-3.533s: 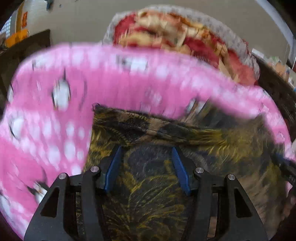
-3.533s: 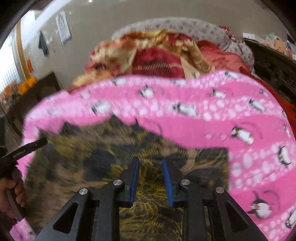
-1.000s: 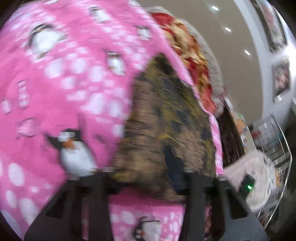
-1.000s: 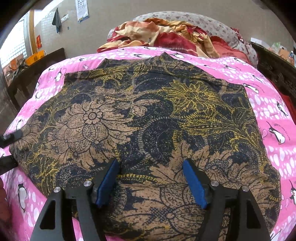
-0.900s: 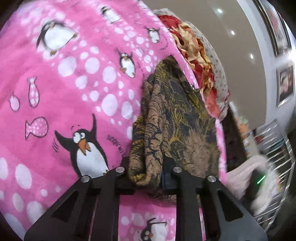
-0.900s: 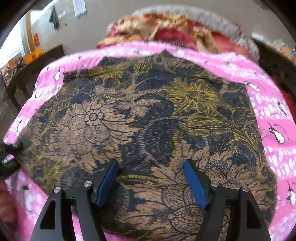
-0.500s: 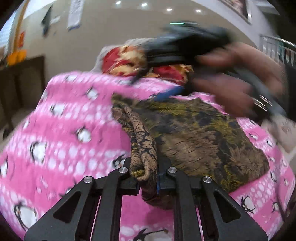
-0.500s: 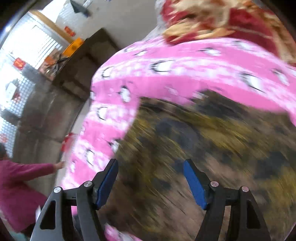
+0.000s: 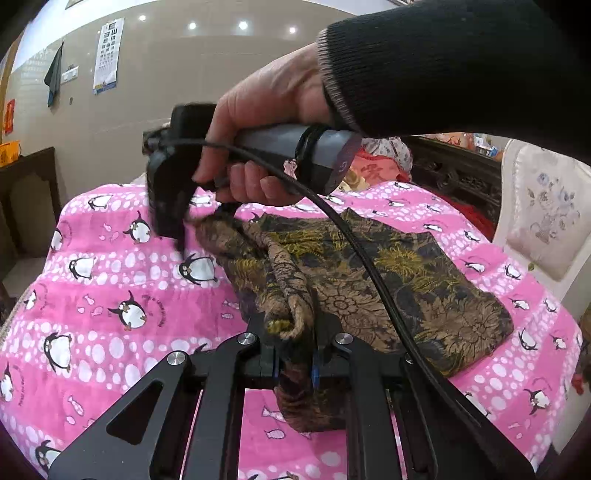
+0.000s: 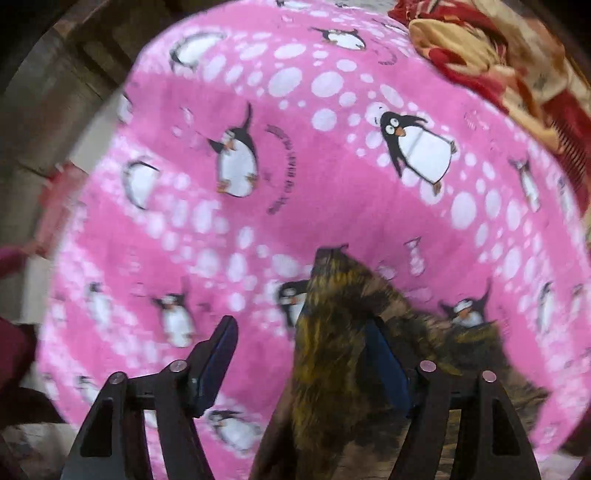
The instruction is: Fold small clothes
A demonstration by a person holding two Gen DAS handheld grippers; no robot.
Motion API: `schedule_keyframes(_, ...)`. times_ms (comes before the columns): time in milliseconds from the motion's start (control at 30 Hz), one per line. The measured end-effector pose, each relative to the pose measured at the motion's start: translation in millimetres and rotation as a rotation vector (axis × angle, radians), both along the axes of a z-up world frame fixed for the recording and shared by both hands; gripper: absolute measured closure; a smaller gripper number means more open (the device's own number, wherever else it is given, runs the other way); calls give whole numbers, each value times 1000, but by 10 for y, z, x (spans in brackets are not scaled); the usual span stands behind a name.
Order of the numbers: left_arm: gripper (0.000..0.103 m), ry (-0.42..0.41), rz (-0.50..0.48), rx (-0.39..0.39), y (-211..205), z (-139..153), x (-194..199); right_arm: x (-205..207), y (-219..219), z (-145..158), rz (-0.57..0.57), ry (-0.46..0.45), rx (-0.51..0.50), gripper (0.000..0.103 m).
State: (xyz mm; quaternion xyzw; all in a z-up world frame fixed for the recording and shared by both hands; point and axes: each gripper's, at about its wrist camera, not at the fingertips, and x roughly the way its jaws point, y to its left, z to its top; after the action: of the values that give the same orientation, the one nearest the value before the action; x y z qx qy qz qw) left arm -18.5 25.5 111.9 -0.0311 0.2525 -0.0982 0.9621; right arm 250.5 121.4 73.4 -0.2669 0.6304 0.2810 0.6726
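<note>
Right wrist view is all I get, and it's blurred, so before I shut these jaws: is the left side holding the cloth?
Observer: Yes. The left gripper has its jaws shut on a bunched edge of the patterned garment.
Operator: Where is the rest of it?
Observer: It is spread mostly flat on the pink penguin blanket, to the right of that bunched edge.
Operator: Anything crossing it?
Observer: A black cable from the right gripper passes over the garment.

Bright ceiling spotlights (image 9: pixel 243 25) light the sharp left view; the right view is motion-blurred, both fisheye-warped.
</note>
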Motion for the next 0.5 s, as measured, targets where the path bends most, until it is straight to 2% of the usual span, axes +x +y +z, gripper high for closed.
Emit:
schedule_keyframes(33,93,-2,-1,-3,4,15,-7,11,-9,-24,-1,-4,-31,72)
schedule_keyframes(67,94,-3,-1,-7,13,21,-5,18,-30,-13,-3,-18,-38,84)
schedule_keyframes(133,94,-4,-3,-16,7,52,-18,36,-126,81,-10,-38,-8,93)
schedule_keyframes(267,95,-23,-18,-20,-82,142,-62,35,-460,355,-11,-57,72,96)
schedule_keyframes(500,95,-50,-132,14,-538,292,-28,178,-1349,628,-79,-57,149,96)
